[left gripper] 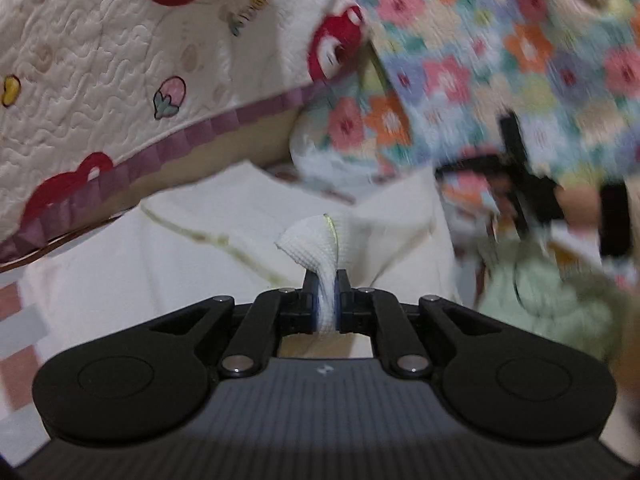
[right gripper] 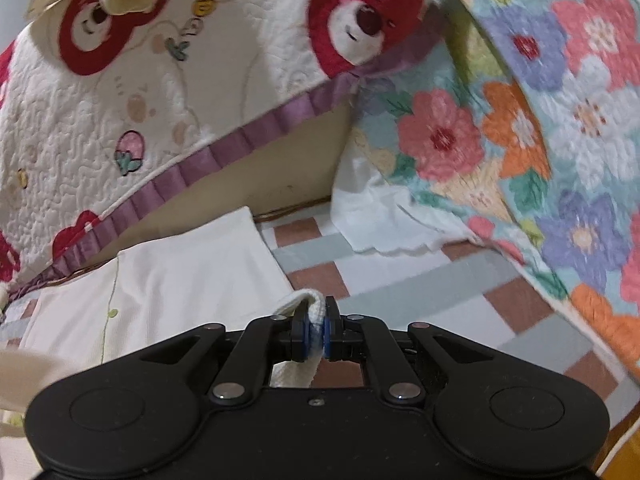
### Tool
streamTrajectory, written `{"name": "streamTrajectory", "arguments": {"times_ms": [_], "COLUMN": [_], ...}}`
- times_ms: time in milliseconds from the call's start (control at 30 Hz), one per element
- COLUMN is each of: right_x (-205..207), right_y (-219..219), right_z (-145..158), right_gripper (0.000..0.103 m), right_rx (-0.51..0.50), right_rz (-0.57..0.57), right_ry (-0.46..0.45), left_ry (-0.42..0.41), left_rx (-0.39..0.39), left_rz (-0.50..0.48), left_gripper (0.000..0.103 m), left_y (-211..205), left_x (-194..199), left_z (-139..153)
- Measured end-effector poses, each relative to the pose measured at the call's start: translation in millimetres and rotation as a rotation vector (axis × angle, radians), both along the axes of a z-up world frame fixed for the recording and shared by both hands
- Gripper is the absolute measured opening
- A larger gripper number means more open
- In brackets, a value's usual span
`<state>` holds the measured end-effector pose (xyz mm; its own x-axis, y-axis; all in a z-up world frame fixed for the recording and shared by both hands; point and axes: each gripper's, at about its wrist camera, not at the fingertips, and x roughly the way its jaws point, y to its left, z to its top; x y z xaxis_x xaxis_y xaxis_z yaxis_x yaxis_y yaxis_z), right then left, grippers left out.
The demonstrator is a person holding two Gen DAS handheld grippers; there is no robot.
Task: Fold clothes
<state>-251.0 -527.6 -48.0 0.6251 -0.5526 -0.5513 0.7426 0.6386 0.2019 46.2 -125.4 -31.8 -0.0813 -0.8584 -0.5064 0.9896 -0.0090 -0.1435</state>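
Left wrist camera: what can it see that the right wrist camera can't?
Only the left wrist view shows a pale green cloth and a blurry black device beyond it. Only the right wrist view shows the checked sheet plainly and a bear face on the quilt. Both show a gripper, left and right, shut on the white garment, plus the flowery blanket.

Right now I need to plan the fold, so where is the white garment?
The white garment lies on the checked sheet below the bear-print quilt, left of centre in the right wrist view. The right gripper and the left gripper each pinch its edge.
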Motion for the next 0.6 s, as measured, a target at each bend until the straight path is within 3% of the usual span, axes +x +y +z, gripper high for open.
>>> {"name": "streamTrajectory", "arguments": {"times_ms": [233, 367, 433, 500, 600], "right_x": [-2.7, -3.9, -3.8, -3.6, -4.3], "right_y": [1.7, 2.7, 3.0, 3.4, 6.2], "right_z": [-16.7, -19.1, -17.7, -16.4, -15.0], "right_gripper": [0.007, 0.007, 0.007, 0.007, 0.007], "right_rx": [0.032, 0.035, 0.035, 0.034, 0.028], "right_rz": [-0.009, -0.006, -0.006, -0.005, -0.003], "right_ry": [0.010, 0.008, 0.001, -0.006, -0.015], "left_ry": [-0.086, -0.057, 0.047, 0.264, 0.640], "left_rx": [0.221, 0.268, 0.332, 0.373, 0.324], "left_rz": [0.027, 0.075, 0.153, 0.277, 0.421], "left_gripper": [0.009, 0.018, 0.040, 0.042, 0.049], "left_y": [58.9, 69.9, 68.6, 71.9, 84.0], "left_x": [-17.0, -16.7, -6.0, 11.3, 36.1], "left_z": [-26.7, -22.5, -22.8, -25.4, -34.3]}}
